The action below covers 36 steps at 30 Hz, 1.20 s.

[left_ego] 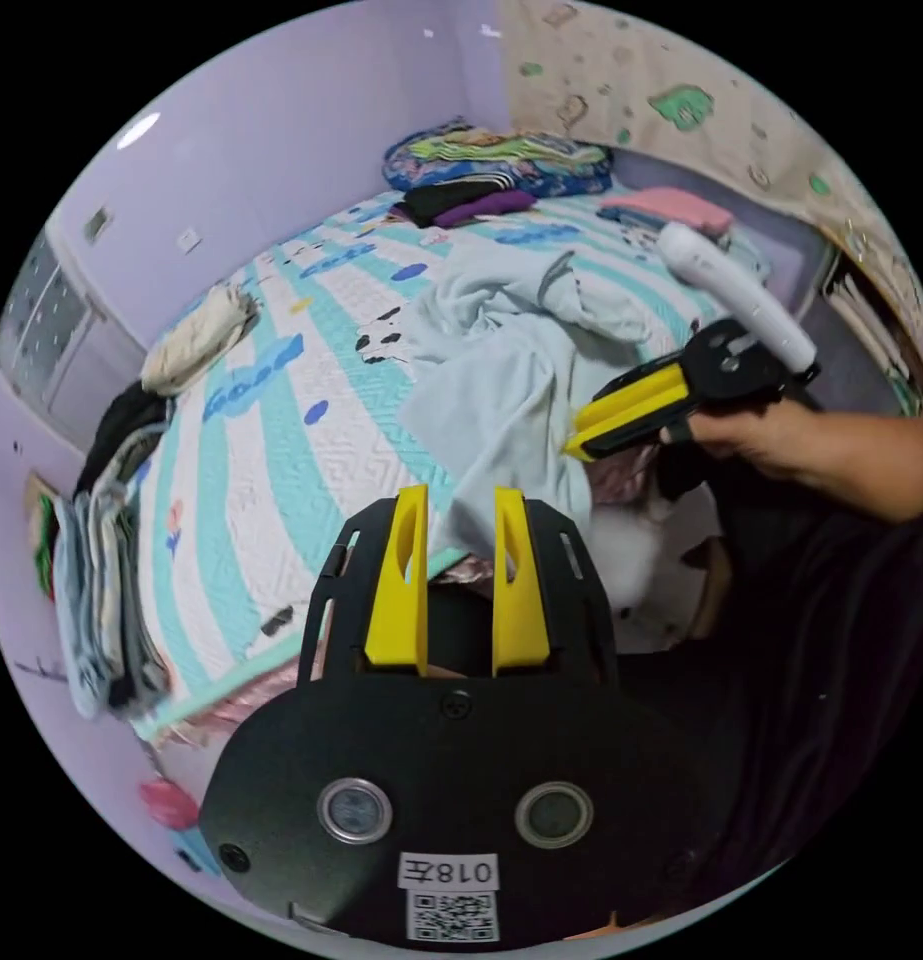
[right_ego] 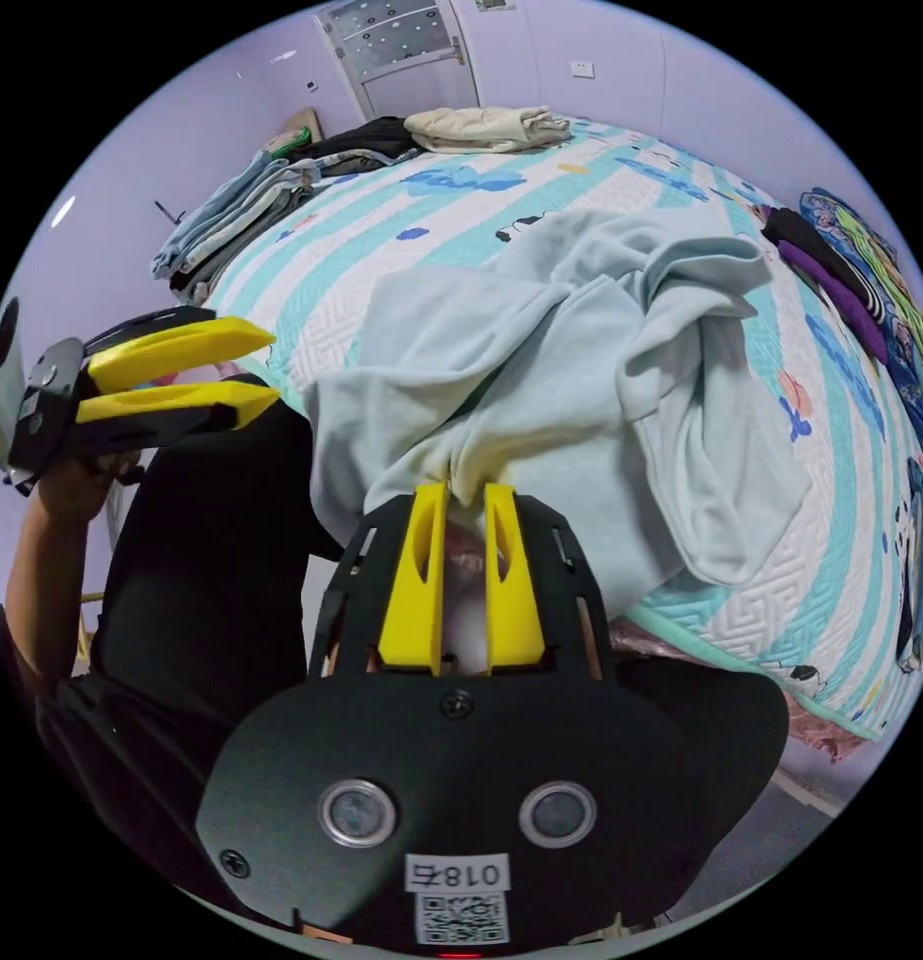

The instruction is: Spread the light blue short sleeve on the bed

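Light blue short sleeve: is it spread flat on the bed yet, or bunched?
Bunched. The light blue short sleeve lies crumpled in deep folds at the bed edge, one end pinched by the right gripper.

L gripper (left_ego: 460,505): yellow jaws parallel, clear gap betw them, nothing clamped; tips point out fwd from the black body. Same unit seen in right gripper view at far edge (right_ego: 266,372), jaws apart, slightly splayed, held up by a hand (right_ego: 76,480) w/ bare forearm bent upward below it.

R gripper (right_ego: 464,492): jaws nearly closed, narrow slit betw them, tips nipping a fold of pale cloth. In left gripper view R gripper (left_ego: 573,432) shows side-on, jaws together, white handle angled up behind it, hand (left_ego: 751,435) wrapped under the body, forearm reaching in from the side.
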{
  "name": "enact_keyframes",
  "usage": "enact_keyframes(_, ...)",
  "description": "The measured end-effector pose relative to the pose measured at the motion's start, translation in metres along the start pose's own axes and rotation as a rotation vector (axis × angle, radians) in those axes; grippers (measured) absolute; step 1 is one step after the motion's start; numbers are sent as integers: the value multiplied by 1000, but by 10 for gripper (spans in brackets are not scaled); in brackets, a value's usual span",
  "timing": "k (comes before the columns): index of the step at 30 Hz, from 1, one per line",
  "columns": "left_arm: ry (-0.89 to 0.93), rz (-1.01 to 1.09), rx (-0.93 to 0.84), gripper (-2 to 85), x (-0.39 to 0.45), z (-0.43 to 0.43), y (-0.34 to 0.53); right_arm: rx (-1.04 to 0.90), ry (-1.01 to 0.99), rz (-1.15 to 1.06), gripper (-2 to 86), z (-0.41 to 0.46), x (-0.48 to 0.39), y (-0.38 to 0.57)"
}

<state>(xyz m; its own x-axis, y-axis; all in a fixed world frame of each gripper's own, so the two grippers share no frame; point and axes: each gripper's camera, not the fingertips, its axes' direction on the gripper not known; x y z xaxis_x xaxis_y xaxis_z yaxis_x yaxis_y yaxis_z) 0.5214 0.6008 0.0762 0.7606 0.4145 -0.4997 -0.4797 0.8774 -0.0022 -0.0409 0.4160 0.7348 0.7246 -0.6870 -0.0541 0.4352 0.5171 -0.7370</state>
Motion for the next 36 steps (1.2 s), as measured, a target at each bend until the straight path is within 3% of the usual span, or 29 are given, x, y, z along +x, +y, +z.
enact_keyframes(3, 8, 100, -60, 106, 3, 31, -11, 23, -9, -2, 27, -2, 7, 10)
enact_keyframes(8, 140, 112, -224, 79, -10, 73, -17, 43, -47, 17, 14, -1, 24, 27)
enact_keyframes(16, 136, 63, -324, -5, -43, 109, 10, 99, -138, 53, 7, -10, 60, 64)
enact_keyframes(18, 187, 47, -256, -7, -58, 97, 28, 202, -258, 103, 6, -32, 87, 87)
enact_keyframes(21, 453, -102, -49, -9, -110, 67, 78, 374, -536, 219, 5, -57, 140, 123)
enact_keyframes(23, 692, -260, 216, -9, -161, 43, 137, 494, -725, 290, 4, -65, 173, 149)
enact_keyframes(26, 888, -422, 563, -9, -209, 27, 221, 657, -940, 389, 3, -69, 218, 192)
enact_keyframes(31, 1024, -500, 847, -9, -236, 28, 307, 830, -1181, 414, 2, -77, 254, 244)
enact_keyframes(36, 1065, -456, 949, -9, -247, 27, 346, 880, -1263, 274, 1, -102, 262, 278)
